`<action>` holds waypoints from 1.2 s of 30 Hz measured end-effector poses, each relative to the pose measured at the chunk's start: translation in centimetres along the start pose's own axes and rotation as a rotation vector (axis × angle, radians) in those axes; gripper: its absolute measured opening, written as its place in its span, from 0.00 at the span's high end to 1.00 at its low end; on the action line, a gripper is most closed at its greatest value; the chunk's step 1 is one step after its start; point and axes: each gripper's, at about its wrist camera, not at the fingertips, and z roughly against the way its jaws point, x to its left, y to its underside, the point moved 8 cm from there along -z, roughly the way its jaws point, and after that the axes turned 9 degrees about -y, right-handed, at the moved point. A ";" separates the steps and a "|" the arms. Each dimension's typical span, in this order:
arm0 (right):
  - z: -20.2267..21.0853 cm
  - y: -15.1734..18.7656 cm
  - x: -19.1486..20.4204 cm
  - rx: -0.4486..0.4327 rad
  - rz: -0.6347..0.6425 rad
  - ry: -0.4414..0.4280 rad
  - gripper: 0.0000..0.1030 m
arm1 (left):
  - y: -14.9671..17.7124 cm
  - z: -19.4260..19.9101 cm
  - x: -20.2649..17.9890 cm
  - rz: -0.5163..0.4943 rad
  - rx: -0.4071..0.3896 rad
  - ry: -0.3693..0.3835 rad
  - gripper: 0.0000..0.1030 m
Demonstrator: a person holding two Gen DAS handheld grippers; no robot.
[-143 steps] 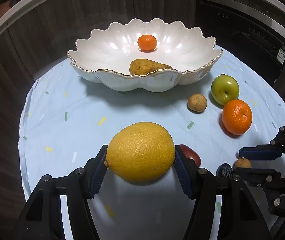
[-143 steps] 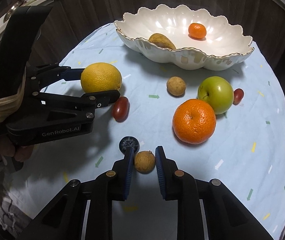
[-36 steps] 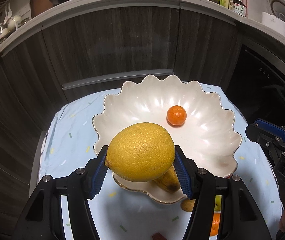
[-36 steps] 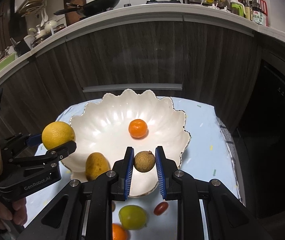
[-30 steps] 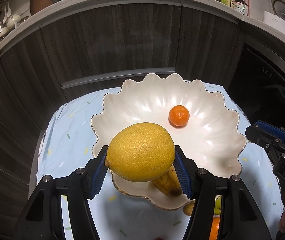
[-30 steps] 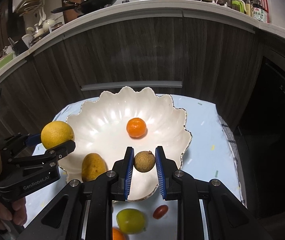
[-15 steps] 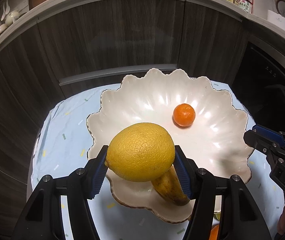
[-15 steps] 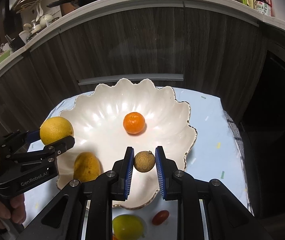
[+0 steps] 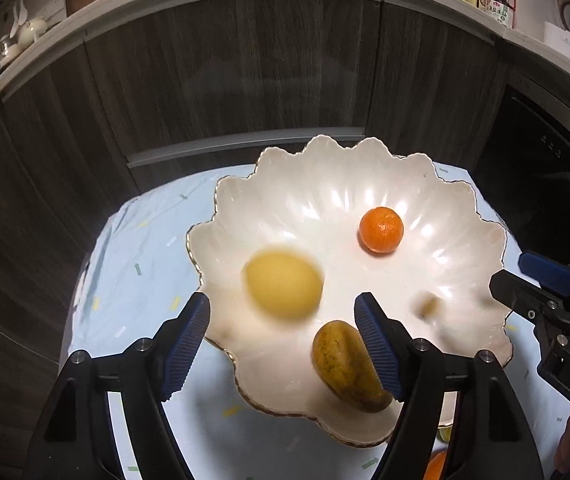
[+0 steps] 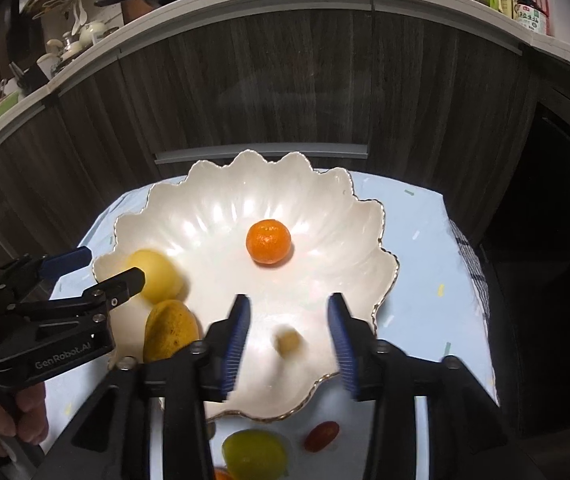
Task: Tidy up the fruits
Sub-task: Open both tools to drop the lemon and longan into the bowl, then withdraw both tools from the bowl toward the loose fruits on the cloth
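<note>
A white scalloped bowl [image 9: 325,176] [image 10: 213,184] holds a small mandarin [image 9: 381,230] [image 10: 269,242] and a brown-yellow pear [image 9: 345,364] [image 10: 169,330]. My left gripper [image 9: 285,344] is open above the bowl; the big yellow citrus [image 9: 283,285] [image 10: 156,277] is blurred, falling free into the bowl. My right gripper [image 10: 289,338] is open too; the small brown round fruit [image 10: 288,343] [image 9: 429,305] is blurred below it, over the bowl's floor.
The bowl stands on a light blue cloth [image 9: 137,248]. In the right wrist view a green apple [image 10: 255,454] and a red cherry tomato [image 10: 322,435] lie in front of the bowl. Dark wooden cabinets [image 10: 285,92] rise behind the table.
Both grippers have opened. The yellow citrus has left the left gripper and the small brown fruit has left the right gripper; both drop into the bowl.
</note>
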 end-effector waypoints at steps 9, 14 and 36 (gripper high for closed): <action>1.8 -0.1 -0.2 -0.032 -0.015 0.010 0.42 | -0.1 1.9 0.4 0.007 -0.028 -0.026 0.14; 3.2 0.0 0.0 -0.048 -0.014 0.017 0.41 | -0.1 3.4 0.6 0.008 -0.037 -0.033 0.14; 9.9 1.9 0.0 -0.114 -0.023 0.031 0.41 | 1.6 10.8 -0.4 0.001 -0.104 -0.035 0.13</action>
